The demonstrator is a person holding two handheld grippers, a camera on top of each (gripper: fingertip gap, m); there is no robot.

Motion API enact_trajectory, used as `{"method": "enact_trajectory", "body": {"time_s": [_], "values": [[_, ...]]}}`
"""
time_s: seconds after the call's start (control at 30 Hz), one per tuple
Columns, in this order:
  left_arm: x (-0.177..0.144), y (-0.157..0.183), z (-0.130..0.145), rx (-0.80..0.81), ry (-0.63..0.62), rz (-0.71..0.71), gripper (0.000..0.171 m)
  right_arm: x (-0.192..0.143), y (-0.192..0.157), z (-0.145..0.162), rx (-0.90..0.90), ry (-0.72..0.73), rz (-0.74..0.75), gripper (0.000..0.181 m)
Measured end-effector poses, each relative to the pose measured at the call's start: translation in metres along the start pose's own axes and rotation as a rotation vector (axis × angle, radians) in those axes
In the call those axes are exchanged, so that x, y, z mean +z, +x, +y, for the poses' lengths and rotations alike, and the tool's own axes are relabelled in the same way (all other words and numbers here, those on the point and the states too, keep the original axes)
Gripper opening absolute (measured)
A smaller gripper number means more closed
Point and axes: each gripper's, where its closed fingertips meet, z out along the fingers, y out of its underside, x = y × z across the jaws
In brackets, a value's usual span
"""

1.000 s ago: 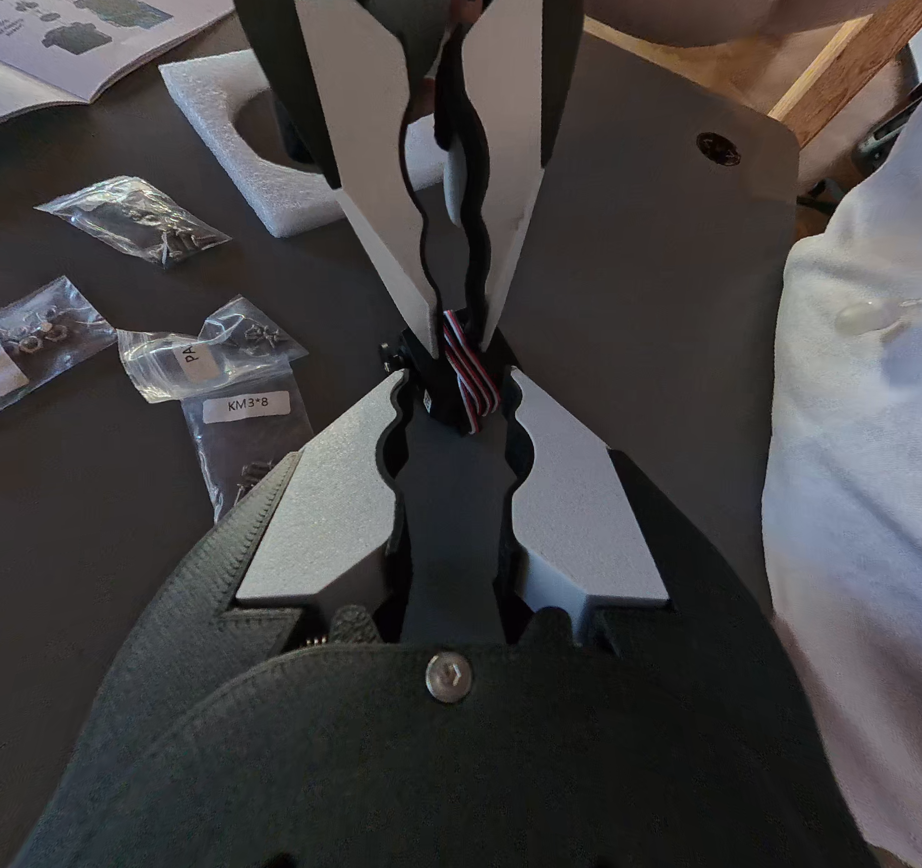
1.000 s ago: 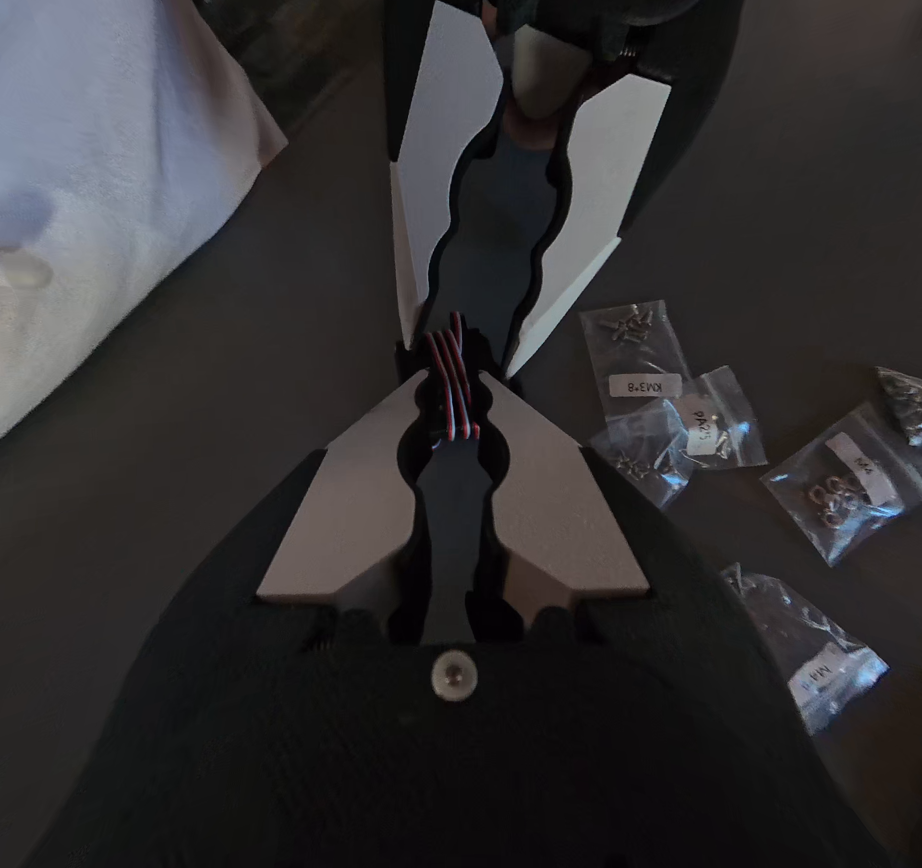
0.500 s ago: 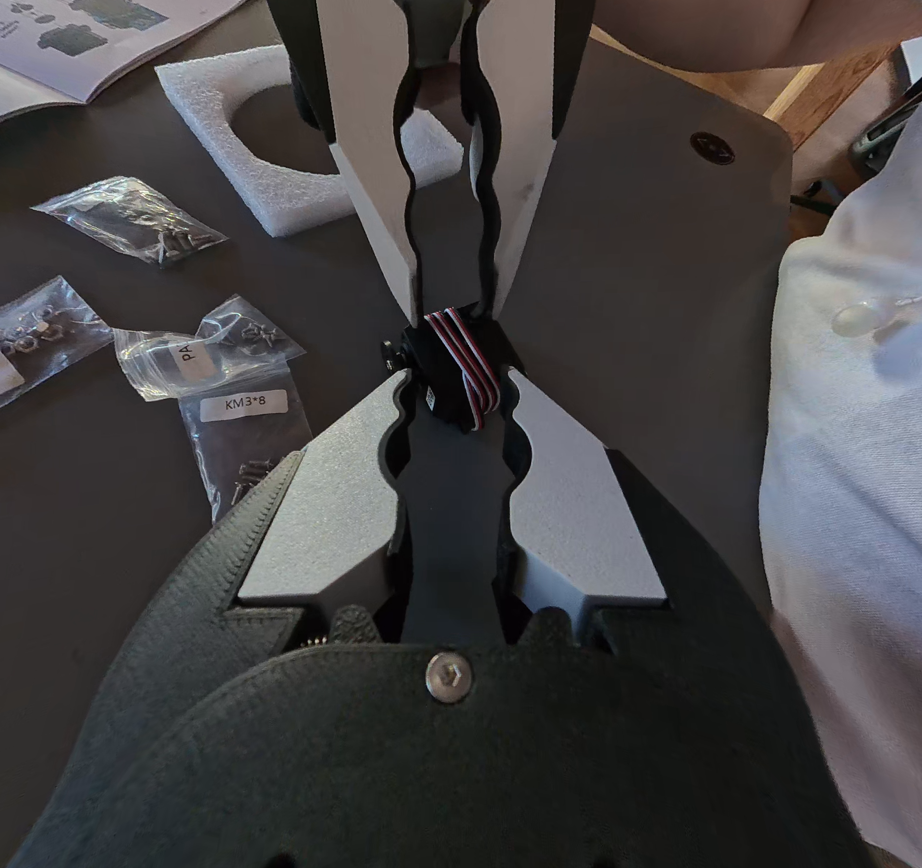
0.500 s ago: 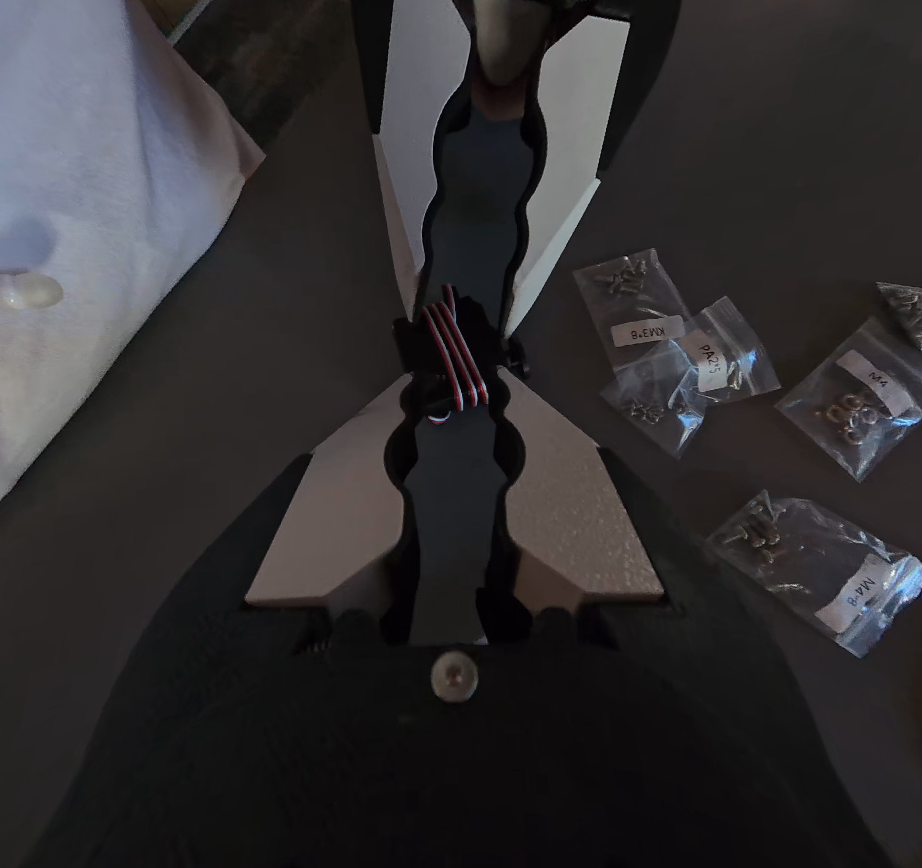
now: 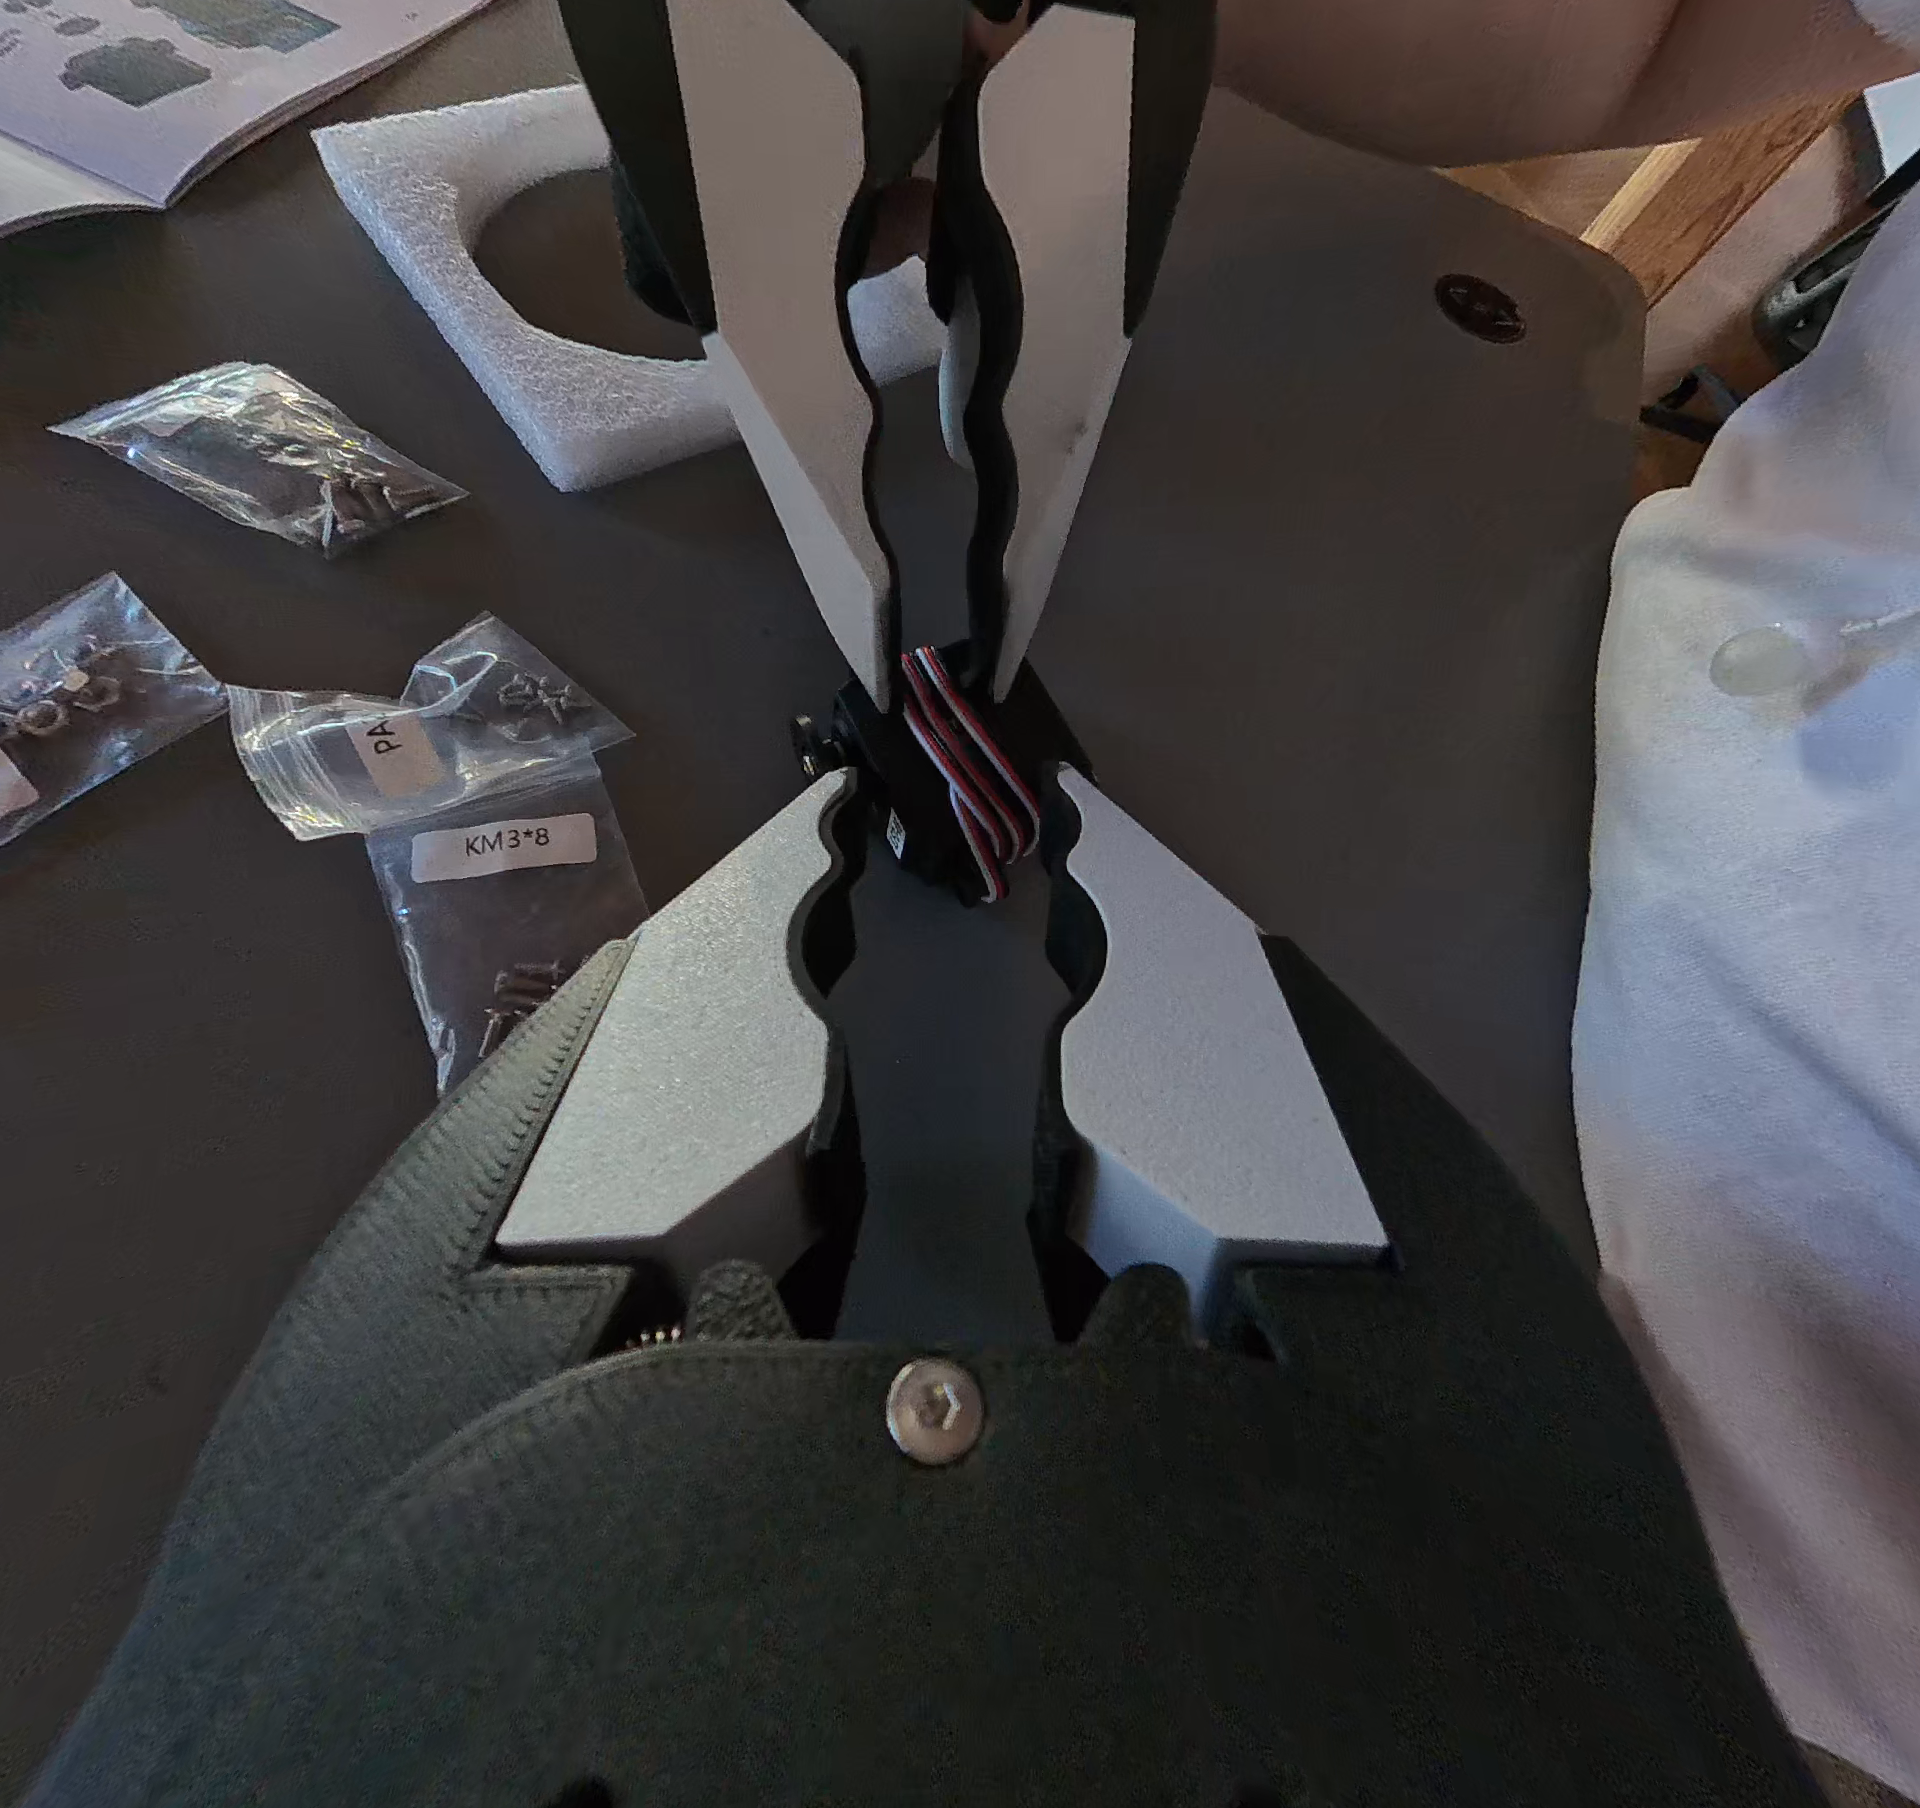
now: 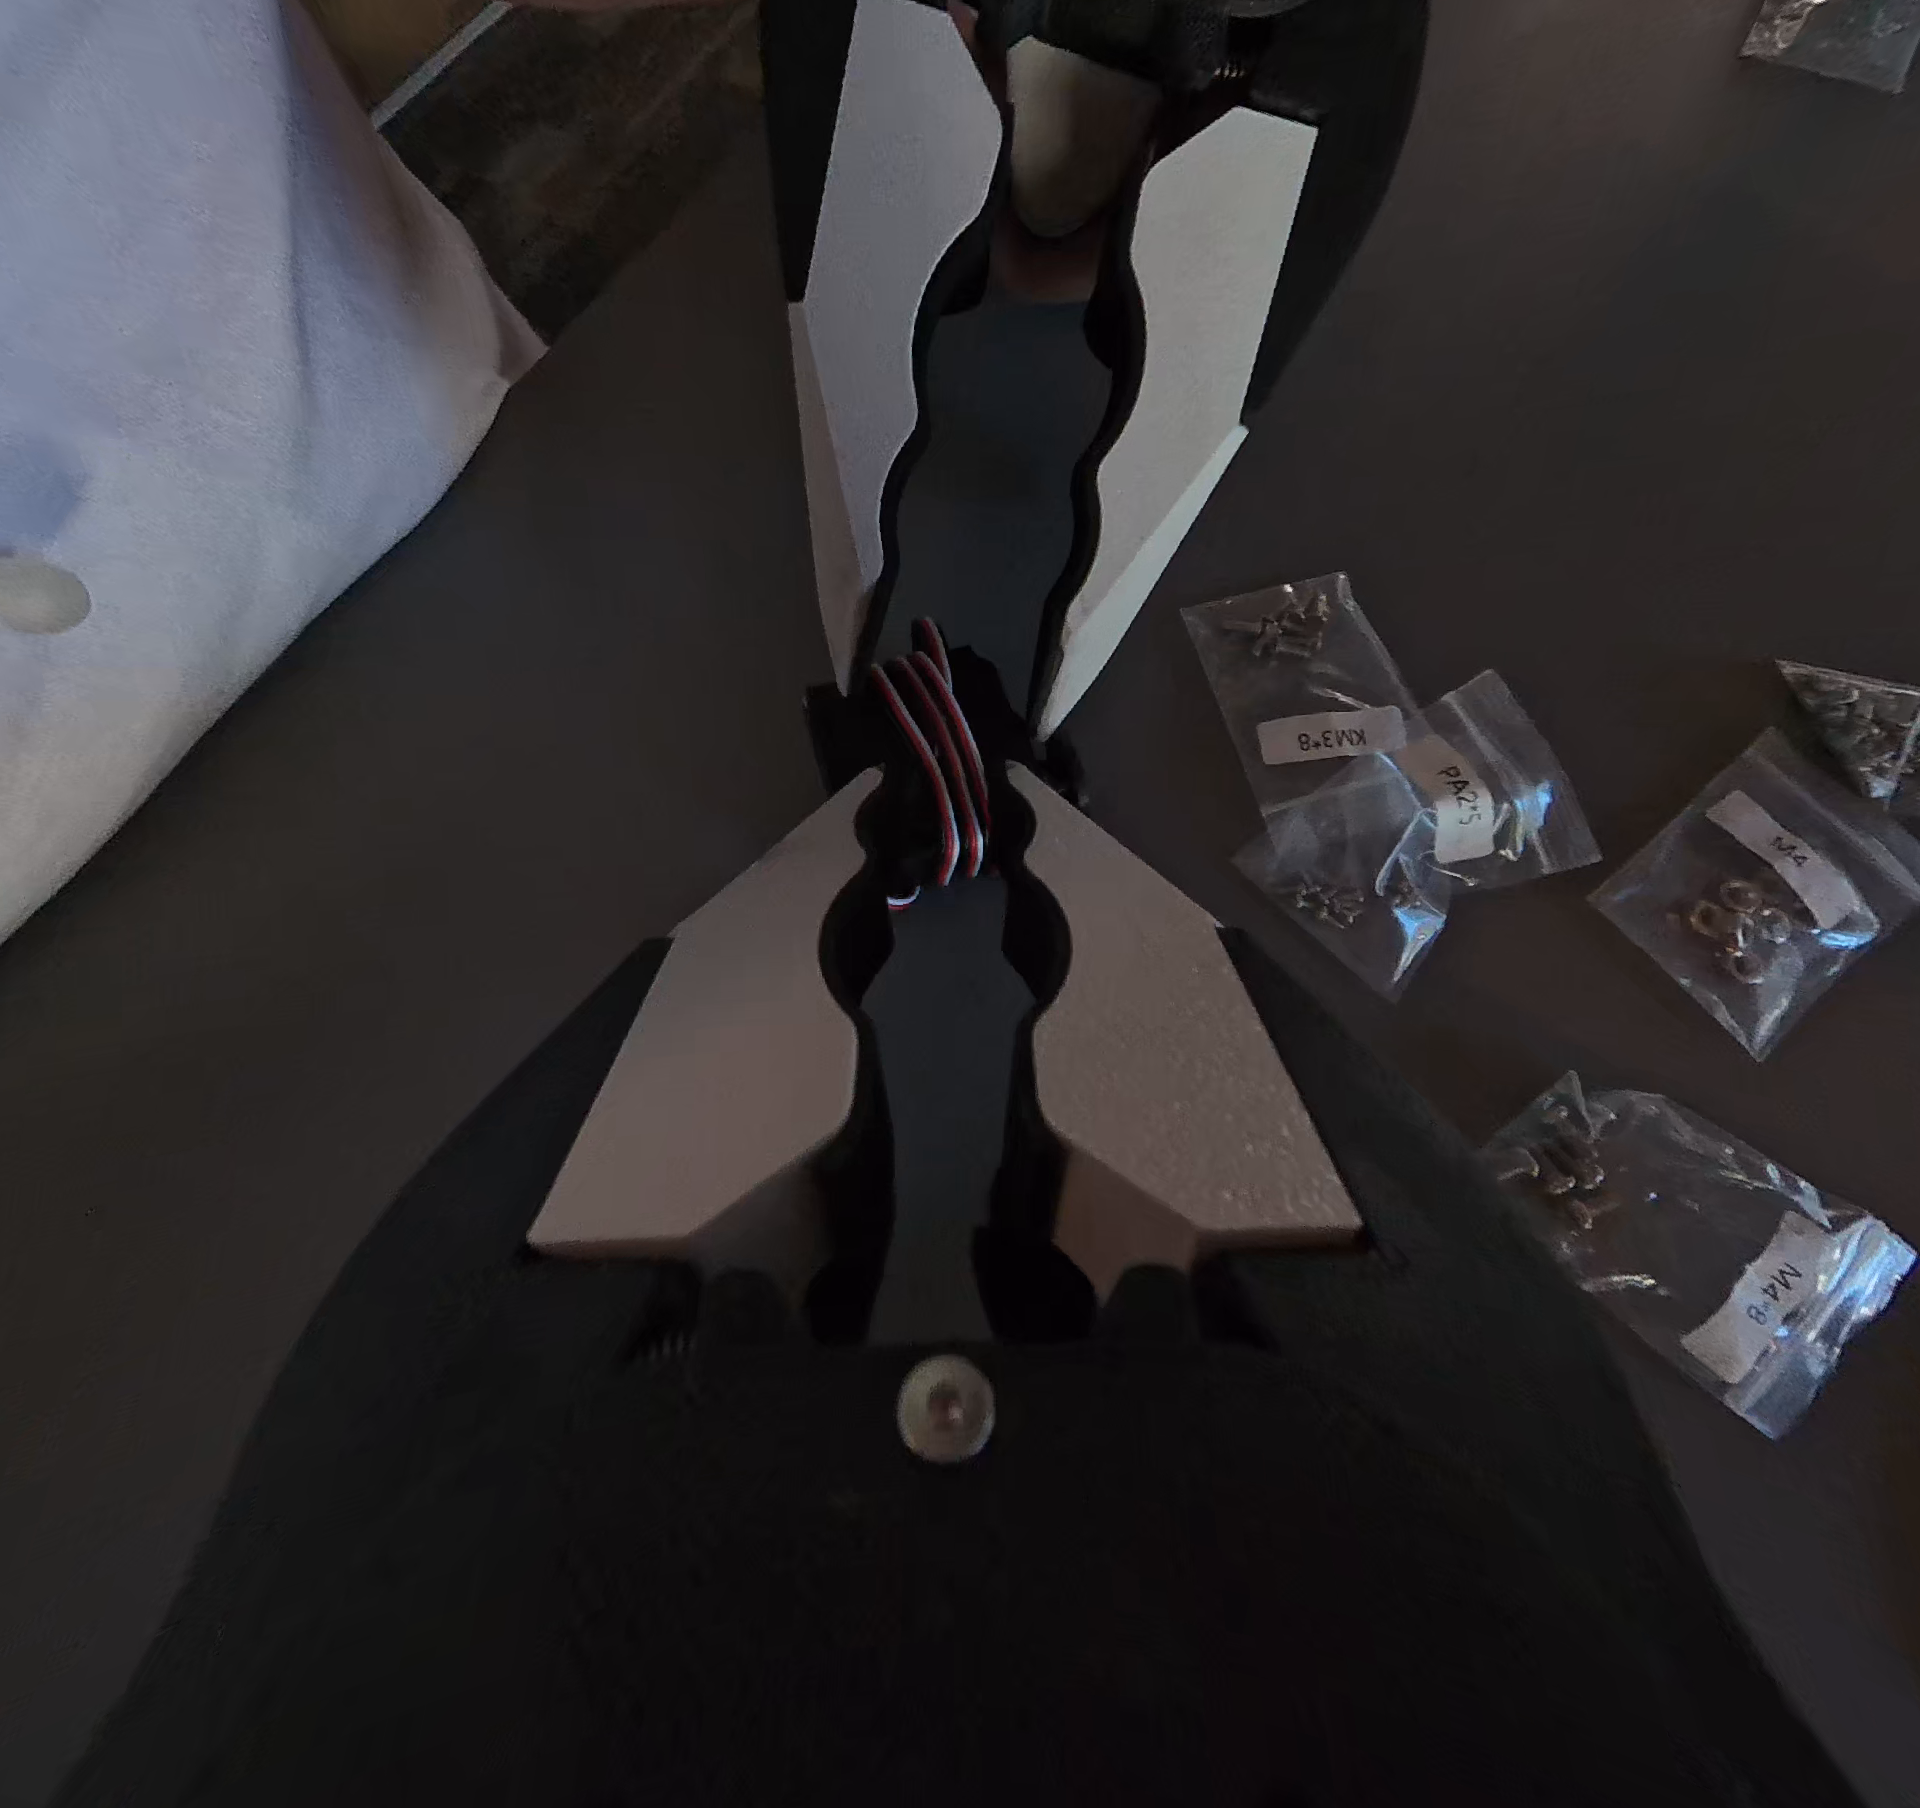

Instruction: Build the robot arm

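A small black servo [image 5: 883,745] with a red, white and black wire bundle [image 5: 971,771] wrapped around it sits on the dark table between two facing grippers. My left gripper [image 5: 956,787] is shut on the servo body, one fingertip on each side. My right gripper [image 5: 945,693] comes from the far side and its tips pinch the top of the wire bundle. In the right wrist view, the right gripper [image 6: 940,797] has the wire bundle [image 6: 935,750] between its tips. The left gripper [image 6: 951,688] straddles the servo [image 6: 831,730] from the far side.
Clear bags of screws and nuts lie to the left [image 5: 499,885] [image 5: 260,454], and show at right in the right wrist view [image 6: 1320,709] [image 6: 1704,1249]. A white foam piece [image 5: 499,304] and an open booklet [image 5: 208,23] lie behind. A person's white garment [image 5: 1766,927] is past the table edge. The grippers are tip to tip, or close to it.
The right gripper's jaws widened half a second ago and have narrowed again on the wire bundle. The left gripper and the servo have stayed in place.
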Motion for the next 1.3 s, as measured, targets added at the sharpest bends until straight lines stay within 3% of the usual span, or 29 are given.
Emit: {"method": "enact_trajectory", "body": {"time_s": [0.13,0.2,0.4,0.63,1.0,1.1,1.23,1.3], "values": [[0.0,0.0,0.0,-0.028,0.007,0.006,0.03,-0.003,-0.003,-0.001,0.046,0.017,0.032,0.017],[0.0,0.0,0.0,-0.036,0.01,-0.002,0.031,-0.007,-0.007,-0.005,0.077,0.055,0.038,0.028],[0.0,0.0,0.0,-0.029,0.009,-0.003,0.031,-0.008,-0.003,0.001,0.143,0.044,0.058,0.028],[0.0,0.0,0.0,-0.027,0.007,0.004,0.031,-0.005,0.001,0.005,0.099,-0.022,0.036,0.027],[0.001,-0.001,0.0,-0.035,0.007,-0.014,0.03,-0.004,0.003,0.006,0.178,0.014,0.046,0.025],[-0.002,-0.001,-0.001,-0.092,0.008,-0.016,0.03,-0.005,0.002,0.005,0.21,0.033,0.075,0.021],[-0.013,0.002,-0.016,-0.248,0.116,0.062,0.018,-0.005,0.003,0.004,0.227,0.069,0.084,0.021],[-0.013,-0.001,-0.015,-0.265,0.068,0.041,0.017,-0.004,0.003,0.004,0.228,0.075,0.089,0.021]]}}
